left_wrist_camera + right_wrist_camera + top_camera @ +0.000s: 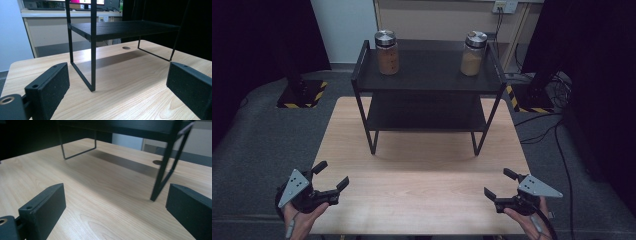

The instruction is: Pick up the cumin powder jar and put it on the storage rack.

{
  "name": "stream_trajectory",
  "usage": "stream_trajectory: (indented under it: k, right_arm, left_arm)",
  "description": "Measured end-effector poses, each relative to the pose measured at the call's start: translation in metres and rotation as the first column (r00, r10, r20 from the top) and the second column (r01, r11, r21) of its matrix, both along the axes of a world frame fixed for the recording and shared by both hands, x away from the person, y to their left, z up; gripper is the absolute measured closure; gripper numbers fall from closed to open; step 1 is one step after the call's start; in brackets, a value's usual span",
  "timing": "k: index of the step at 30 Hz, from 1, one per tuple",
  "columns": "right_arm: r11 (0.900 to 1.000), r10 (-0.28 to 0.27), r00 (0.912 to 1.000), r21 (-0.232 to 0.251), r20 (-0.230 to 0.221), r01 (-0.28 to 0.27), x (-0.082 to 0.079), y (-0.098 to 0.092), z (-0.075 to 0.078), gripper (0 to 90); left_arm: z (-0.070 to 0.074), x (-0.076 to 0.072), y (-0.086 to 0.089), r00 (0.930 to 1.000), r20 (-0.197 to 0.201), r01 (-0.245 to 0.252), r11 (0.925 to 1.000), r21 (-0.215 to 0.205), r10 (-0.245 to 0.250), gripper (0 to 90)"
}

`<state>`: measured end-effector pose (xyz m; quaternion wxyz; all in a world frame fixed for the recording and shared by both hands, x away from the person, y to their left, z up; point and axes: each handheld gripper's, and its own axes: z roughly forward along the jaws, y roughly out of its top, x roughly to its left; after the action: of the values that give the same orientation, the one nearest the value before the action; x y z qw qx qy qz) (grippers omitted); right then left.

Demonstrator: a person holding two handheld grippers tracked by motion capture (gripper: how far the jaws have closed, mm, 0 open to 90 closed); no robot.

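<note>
Left gripper (331,178): jaws spread wide, nothing between them, at the table's (422,200) near left corner. Right gripper (499,184): jaws wide, empty, near right corner. Black two-tier shelf (428,80) stands far centre; brown-filled jar (387,52) top left, tan-filled jar (474,53) top right.

Looking like a lab recording setup, not a home. Black curtains (252,45) are hanging on both sides, stand bases with yellow-black hazard tape (302,95) are sitting on grey carpet, cables (542,125) are trailing across the floor to a wall socket (504,6). Monitors (85,2) are glowing on a bench behind the wooden table (422,180).
</note>
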<state>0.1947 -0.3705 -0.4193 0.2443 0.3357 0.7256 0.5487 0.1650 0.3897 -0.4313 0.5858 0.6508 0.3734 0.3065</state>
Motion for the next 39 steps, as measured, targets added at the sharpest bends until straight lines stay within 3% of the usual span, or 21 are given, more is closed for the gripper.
stream_trajectory:
  k: [8,23,39]
  right_arm:
    - [0.996,-0.058,0.9982,0.064,0.018,0.056,-0.01,-0.014,-0.003,3.2]
    - [0.988,-0.113,0.9933,0.11,0.027,0.109,-0.025,-0.034,-0.008,3.0]
    - [0.993,-0.067,0.9974,0.103,0.029,0.063,-0.016,-0.031,-0.011,2.7]
  left_arm:
    - [0.0,-0.003,0.001,0.9999,0.0,-0.012,0.9999,-0.001,0.012,3.2]
    - [-0.001,-0.005,0.005,0.9997,0.005,-0.022,0.9997,-0.011,0.022,3.1]
    - [0.001,-0.001,0.001,0.999,0.018,0.04,0.9992,0.004,-0.04,3.1]
